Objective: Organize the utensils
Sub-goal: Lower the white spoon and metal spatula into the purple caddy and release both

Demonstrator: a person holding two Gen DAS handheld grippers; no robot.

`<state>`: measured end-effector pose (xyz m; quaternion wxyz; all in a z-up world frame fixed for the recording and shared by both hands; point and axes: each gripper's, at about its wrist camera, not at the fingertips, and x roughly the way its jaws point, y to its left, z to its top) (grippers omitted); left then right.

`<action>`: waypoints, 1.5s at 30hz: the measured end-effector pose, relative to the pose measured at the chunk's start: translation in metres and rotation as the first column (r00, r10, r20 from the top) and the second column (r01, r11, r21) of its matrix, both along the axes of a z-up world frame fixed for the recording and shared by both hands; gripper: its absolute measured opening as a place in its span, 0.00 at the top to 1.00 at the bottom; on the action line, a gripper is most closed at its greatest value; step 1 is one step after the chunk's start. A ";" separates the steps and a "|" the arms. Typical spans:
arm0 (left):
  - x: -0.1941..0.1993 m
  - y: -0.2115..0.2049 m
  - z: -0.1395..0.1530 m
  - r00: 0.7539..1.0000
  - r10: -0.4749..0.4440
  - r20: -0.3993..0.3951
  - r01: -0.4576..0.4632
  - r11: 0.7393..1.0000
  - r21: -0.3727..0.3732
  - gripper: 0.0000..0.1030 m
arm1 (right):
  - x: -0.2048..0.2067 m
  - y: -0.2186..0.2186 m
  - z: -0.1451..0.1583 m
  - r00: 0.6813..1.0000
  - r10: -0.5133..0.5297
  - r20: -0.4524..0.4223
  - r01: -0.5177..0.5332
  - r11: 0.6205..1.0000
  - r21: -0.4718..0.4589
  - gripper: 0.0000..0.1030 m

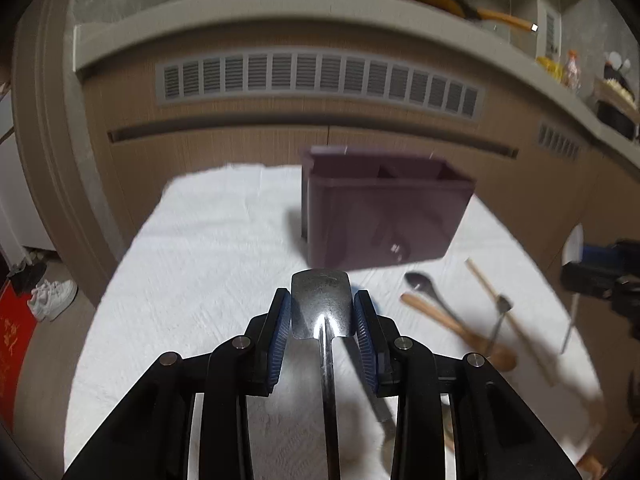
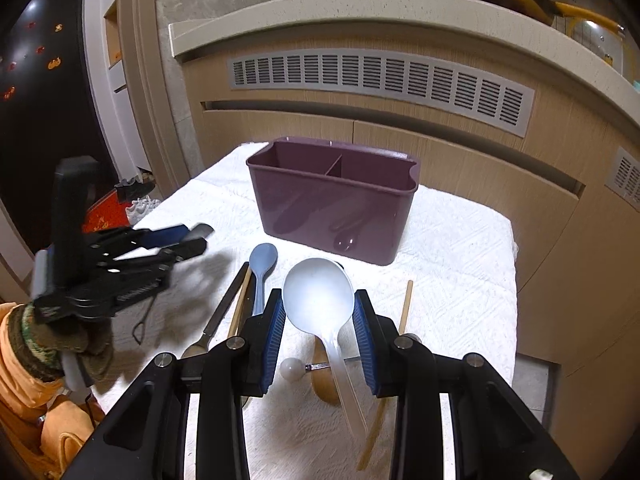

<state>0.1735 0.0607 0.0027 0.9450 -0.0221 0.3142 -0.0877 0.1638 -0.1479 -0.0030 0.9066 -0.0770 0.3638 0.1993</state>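
Utensils lie scattered on my white-clothed table [image 2: 460,240] in front of the purple two-compartment caddy [image 2: 332,208], which stands upright near the far edge. My right gripper [image 2: 319,316] clasps a translucent white ladle [image 2: 318,296], bowl forward. My left gripper [image 1: 322,312] clamps a metal spatula [image 1: 321,308] by its blade. On the cloth rest a blue spoon [image 2: 262,264], a wooden spoon [image 1: 460,328] and a chopstick [image 2: 406,306].

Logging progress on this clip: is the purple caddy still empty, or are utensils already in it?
Not empty. Through the purple caddy wall, the right wrist view shows utensil shapes standing in both compartments; how many, cannot tell.
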 end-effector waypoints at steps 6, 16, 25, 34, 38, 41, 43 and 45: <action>-0.026 -0.013 0.091 0.958 -0.030 0.284 0.048 0.997 -0.058 0.68 | -0.008 -0.005 0.058 0.985 -0.001 0.173 -0.006 0.999 0.042 0.69; 0.013 -0.053 0.173 0.764 -0.040 0.644 0.039 0.999 0.016 0.68 | 0.038 -0.003 0.158 0.905 -0.008 0.426 -0.051 0.991 0.126 0.69; 0.098 -0.056 0.141 0.715 0.019 0.699 -0.038 0.999 0.012 0.68 | 0.124 -0.010 0.132 0.922 -0.011 0.386 -0.088 0.967 0.237 0.69; 0.160 -0.049 0.066 0.825 0.033 0.564 -0.037 0.999 -0.004 0.68 | 0.199 -0.008 0.051 0.981 -0.034 0.193 -0.021 0.960 0.277 0.69; 0.167 -0.044 0.034 0.881 0.023 0.473 -0.027 1.000 0.001 0.66 | 0.204 -0.002 0.014 0.993 -0.013 0.119 -0.015 0.973 0.229 0.69; 0.171 -0.038 0.023 0.927 0.007 0.375 0.004 1.000 -0.028 0.49 | 0.206 0.002 -0.006 0.999 0.004 0.036 -0.011 0.981 0.196 0.65; 0.162 -0.034 0.023 0.929 0.018 0.369 -0.002 0.999 -0.043 0.40 | 0.201 0.001 -0.013 1.000 -0.007 0.014 0.004 0.983 0.181 0.62; 0.148 -0.032 0.028 0.929 0.021 0.369 -0.013 1.000 -0.023 0.36 | 0.190 -0.001 -0.011 1.000 -0.017 0.024 0.013 0.986 0.165 0.62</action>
